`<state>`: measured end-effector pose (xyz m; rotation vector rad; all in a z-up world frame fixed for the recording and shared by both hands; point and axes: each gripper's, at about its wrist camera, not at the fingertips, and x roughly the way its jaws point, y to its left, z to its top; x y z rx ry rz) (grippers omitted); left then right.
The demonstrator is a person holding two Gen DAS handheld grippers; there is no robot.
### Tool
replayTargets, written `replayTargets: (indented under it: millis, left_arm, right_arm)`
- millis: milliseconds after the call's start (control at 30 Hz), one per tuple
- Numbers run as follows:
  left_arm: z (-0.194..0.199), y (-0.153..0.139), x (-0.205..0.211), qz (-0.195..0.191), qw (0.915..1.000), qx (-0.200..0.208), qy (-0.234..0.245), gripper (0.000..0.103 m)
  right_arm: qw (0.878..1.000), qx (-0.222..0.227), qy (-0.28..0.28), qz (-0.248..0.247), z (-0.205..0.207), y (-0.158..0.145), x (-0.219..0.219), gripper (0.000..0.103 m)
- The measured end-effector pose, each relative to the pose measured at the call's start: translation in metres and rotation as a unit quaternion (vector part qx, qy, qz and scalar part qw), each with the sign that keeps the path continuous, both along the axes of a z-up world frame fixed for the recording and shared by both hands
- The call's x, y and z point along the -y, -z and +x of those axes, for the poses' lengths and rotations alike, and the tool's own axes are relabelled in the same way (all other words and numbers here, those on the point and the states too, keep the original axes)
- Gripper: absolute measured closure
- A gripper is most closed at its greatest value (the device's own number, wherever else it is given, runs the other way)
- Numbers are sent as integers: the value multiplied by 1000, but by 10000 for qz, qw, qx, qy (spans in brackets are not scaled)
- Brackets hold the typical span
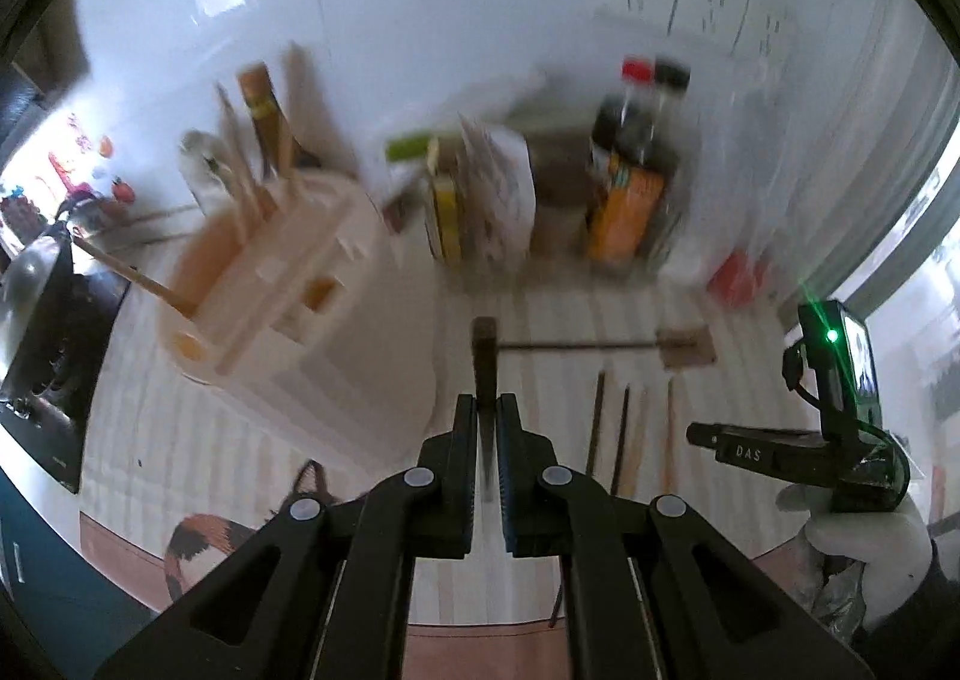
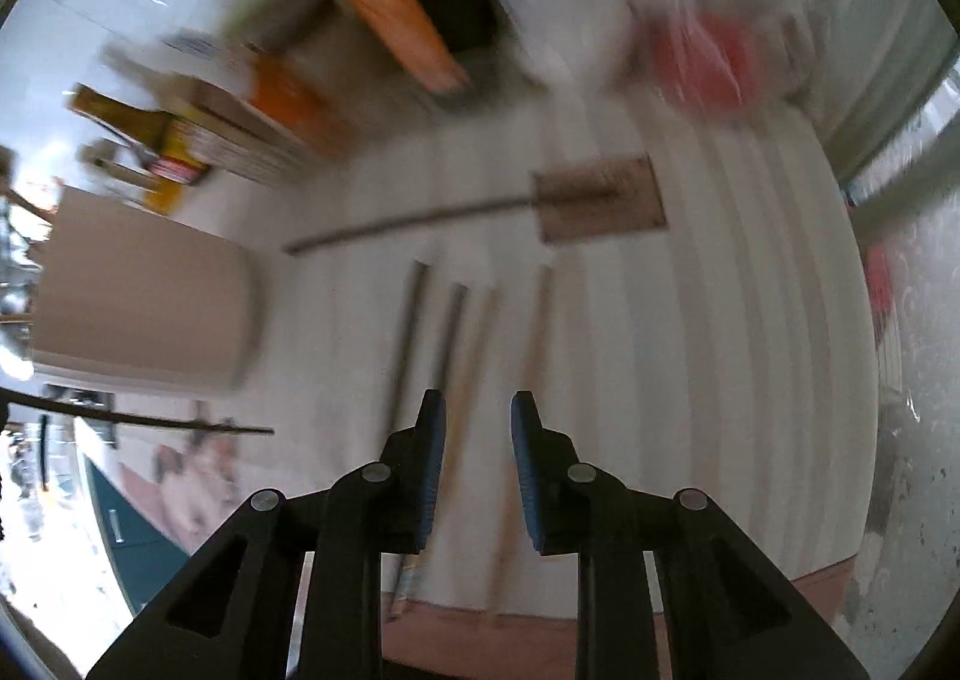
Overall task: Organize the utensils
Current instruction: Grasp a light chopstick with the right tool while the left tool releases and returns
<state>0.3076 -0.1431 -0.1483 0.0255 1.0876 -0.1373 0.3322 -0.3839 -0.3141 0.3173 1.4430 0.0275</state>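
My left gripper (image 1: 491,410) is shut on a dark flat-handled utensil (image 1: 485,362) that stands up between the pads, above the striped mat. The white utensil holder (image 1: 312,284) with wooden utensils in it is just to its left. Several chopsticks (image 1: 624,434) and a flat wooden spatula (image 1: 684,347) lie on the mat to the right. My right gripper (image 2: 478,428) is open and empty, just above the chopsticks (image 2: 456,332), with the spatula (image 2: 600,200) beyond. The holder (image 2: 144,308) shows at the left in the right wrist view. Both views are motion-blurred.
Sauce bottles (image 1: 636,170), boxes and packets (image 1: 480,188) stand along the white wall behind the mat. A red packet in clear plastic (image 2: 708,56) lies at the back right. A stove with a pot (image 1: 36,332) is at the far left. The counter's front edge (image 2: 540,626) is close.
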Motion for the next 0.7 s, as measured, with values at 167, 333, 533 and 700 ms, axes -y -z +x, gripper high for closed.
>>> replayTargets:
  millis: [167, 333, 533, 700]
  left_arm:
    - [8, 21, 14, 113, 9996, -245, 105, 102]
    - [14, 27, 20, -24, 9993, -318, 175, 102]
    - [16, 35, 17, -269, 9985, -388, 276, 101]
    - [15, 65, 8, -455, 9955, -813, 145, 78]
  right_arm:
    - [9994, -201, -83, -276, 10, 35, -2, 79]
    - [9972, -266, -366, -600, 18, 48, -11, 91]
    - [9960, -321, -576, -599, 12, 51, -3, 97]
    - [9946, -387, -645, -711, -3, 49, 21, 97]
